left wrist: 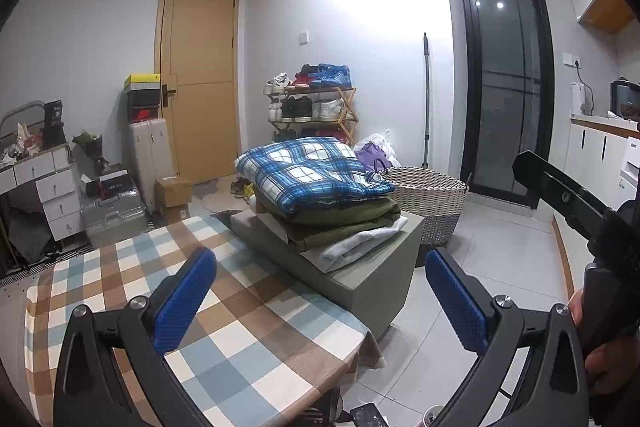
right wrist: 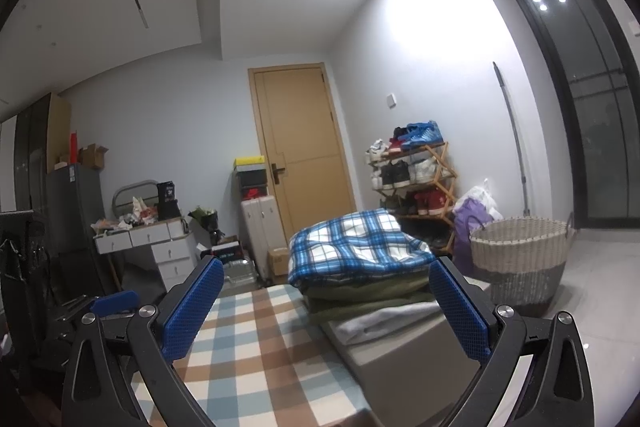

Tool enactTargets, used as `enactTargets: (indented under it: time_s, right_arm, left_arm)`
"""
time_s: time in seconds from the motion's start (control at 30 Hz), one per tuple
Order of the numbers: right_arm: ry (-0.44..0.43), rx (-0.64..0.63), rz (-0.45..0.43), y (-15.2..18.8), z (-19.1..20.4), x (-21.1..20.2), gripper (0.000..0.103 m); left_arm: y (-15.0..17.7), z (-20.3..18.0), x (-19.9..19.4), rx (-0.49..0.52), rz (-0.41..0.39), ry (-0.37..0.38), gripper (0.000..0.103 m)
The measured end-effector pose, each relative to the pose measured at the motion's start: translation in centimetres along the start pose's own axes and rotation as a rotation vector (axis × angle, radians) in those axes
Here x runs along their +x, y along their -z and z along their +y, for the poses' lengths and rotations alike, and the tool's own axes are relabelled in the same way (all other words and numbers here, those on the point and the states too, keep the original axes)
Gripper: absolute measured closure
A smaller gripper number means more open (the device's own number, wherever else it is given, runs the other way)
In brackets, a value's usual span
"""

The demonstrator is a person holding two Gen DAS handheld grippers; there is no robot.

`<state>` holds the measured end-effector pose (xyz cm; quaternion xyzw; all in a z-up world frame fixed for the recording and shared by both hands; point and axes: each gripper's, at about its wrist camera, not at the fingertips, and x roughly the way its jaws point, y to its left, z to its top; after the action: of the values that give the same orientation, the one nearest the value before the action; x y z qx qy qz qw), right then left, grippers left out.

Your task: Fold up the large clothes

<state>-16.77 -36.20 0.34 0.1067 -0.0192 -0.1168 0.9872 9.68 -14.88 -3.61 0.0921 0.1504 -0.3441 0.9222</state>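
Checked cloth covers the bare surface [left wrist: 248,311] at lower centre, where both the left gripper [left wrist: 320,301] and right gripper [right wrist: 326,309] hover with fingers wide and empty, best reaching next for the folded clothes stack [left wrist: 320,187] mid-frame or the wicker basket [left wrist: 430,195] beyond.

Only the number "3" followed by a blurred digit can be read, on a black box [left wrist: 56,119] at the left edge; everything else is too blurred.
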Motion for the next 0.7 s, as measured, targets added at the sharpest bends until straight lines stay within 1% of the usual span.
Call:
enactTargets:
  time_s: [0.5,0.6,0.7]
  right_arm:
    - [-0.001,0.0,0.008,-0.04,0.08,0.03,0.0]
    - [-0.001,0.001,0.008,-0.04,0.08,0.12,0.0]
    - [-0.003,0.005,0.011,0.08,0.15,0.15,0.0]
  left_arm:
    - [0.05,-0.13,0.01,0.004,0.0,0.007,0.001]
    - [-0.05,-0.16,0.31,-0.004,0.013,-0.015,0.001]
    - [-0.13,0.02,0.36,-0.023,0.015,-0.006,0.001]
